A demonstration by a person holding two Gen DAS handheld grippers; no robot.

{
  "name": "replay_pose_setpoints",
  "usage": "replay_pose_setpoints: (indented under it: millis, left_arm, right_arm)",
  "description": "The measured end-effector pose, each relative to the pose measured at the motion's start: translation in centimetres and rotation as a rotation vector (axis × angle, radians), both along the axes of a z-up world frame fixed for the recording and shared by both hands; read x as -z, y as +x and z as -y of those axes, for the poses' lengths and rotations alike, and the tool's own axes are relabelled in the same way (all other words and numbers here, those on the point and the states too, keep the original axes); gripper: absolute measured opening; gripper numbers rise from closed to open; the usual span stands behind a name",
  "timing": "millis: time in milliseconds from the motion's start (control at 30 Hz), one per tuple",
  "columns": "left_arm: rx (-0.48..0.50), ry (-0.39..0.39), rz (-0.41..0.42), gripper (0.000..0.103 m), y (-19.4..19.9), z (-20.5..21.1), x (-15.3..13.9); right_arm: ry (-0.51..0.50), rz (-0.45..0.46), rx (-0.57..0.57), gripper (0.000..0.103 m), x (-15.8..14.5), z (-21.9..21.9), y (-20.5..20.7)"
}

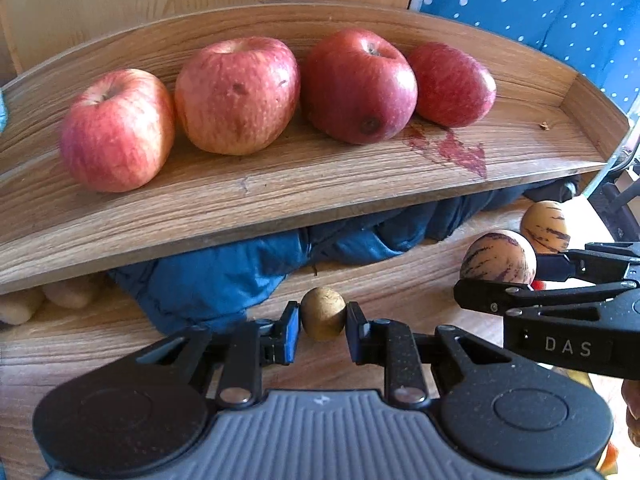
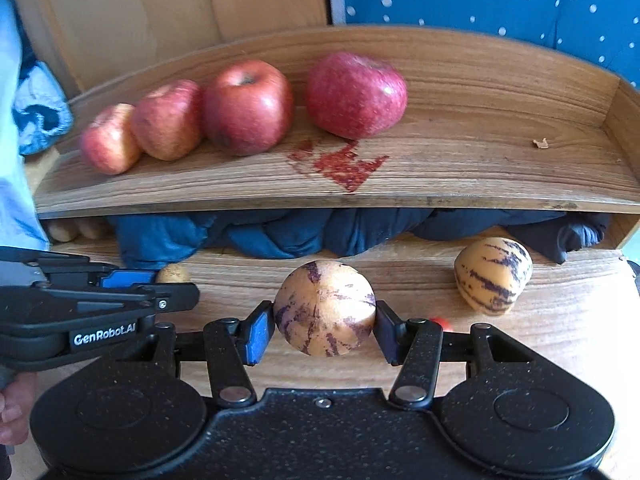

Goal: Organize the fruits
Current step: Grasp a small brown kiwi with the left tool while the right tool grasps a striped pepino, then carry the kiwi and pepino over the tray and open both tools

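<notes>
Four red apples (image 1: 240, 96) line the upper wooden shelf (image 1: 320, 184) in the left wrist view, a red stain (image 1: 456, 148) beside them. Below, the left gripper (image 1: 323, 320) clamps a small brown fruit (image 1: 323, 316) over the lower board, blue cloth (image 1: 248, 264) bunched behind.

From the right wrist view, the right gripper (image 2: 325, 320) pinches a purple-striped melon (image 2: 325, 308); a second striped melon (image 2: 494, 276) lies near on the board, to its right.

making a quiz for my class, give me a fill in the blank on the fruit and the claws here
The upper shelf holds ____ apples.
The right claw is shut on a yellow fruit with ____ streaks.
The left claw is shut on a small ____ fruit.
The stain on the shelf is ____.

Missing words: four; purple; brown; red
</notes>
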State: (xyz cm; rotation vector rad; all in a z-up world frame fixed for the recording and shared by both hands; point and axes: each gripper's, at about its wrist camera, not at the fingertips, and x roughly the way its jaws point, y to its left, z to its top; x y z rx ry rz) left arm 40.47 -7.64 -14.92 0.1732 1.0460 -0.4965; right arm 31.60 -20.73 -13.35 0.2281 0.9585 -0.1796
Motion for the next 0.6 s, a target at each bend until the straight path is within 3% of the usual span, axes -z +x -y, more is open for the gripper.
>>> replay_pose_setpoints:
  millis: [300, 600]
  left_arm:
    - [0.025, -0.056, 0.002, 0.026, -3.0, -1.5, -3.0]
    - [0.114, -0.079, 0.015, 0.026, -6.2, -4.1, -5.6]
  right_arm:
    - [0.017, 0.042, 0.024, 0.055, -2.6, -3.3, -3.7]
    - [0.027, 0.031, 0.051, 0.055, -3.3, -7.5, -7.5]
